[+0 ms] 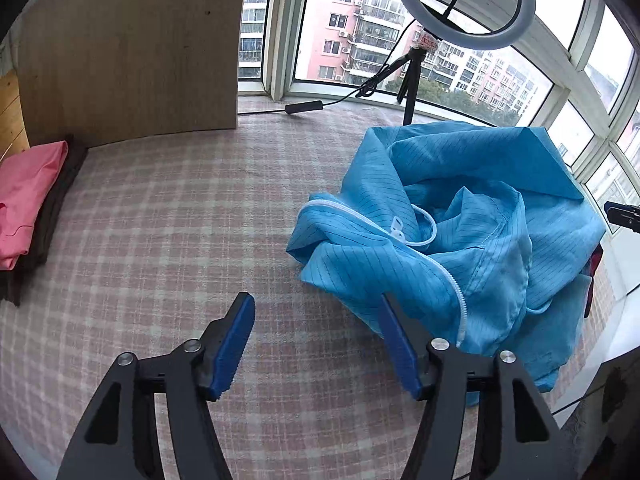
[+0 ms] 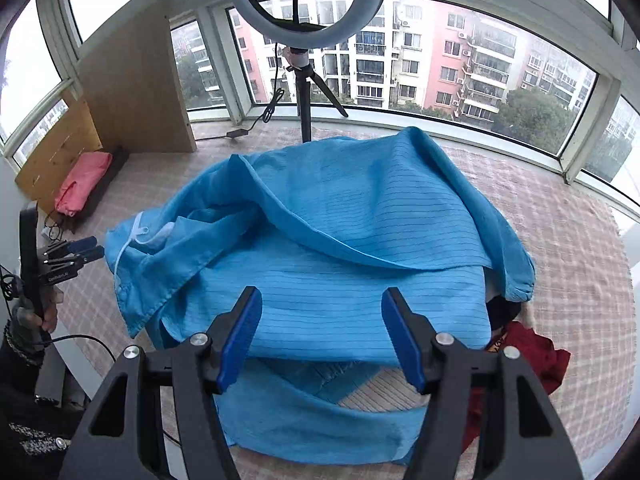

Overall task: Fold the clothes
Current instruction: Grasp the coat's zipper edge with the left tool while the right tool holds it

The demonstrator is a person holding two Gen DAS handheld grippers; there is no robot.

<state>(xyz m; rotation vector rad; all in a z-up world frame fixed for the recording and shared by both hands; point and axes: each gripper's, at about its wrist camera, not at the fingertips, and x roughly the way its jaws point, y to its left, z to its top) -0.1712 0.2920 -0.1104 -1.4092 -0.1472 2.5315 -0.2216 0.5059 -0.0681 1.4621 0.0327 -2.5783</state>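
Covering the work surface is a pink-and-white checked cloth (image 1: 168,240), and all positions below are given relative to the blue garment (image 1: 460,232) lying crumpled on it. That garment, finely striped with a white zipper (image 1: 460,300), sits in a loose heap, unfolded, one broad panel draped over its top in the right wrist view. Behind it stands a ring light on a tripod (image 2: 306,92) before the windows. Well to its left, against a wooden panel (image 1: 132,48), rests a folded pink garment (image 1: 28,200) on a dark one. At its right edge a red garment (image 2: 532,364) protrudes from beneath. The left gripper (image 1: 318,344) has its jaws spread wide, empty, its right finger overlapping the garment's near-left edge; contact cannot be confirmed. The right gripper (image 2: 322,340) is likewise wide apart and empty, poised over the garment's near side.
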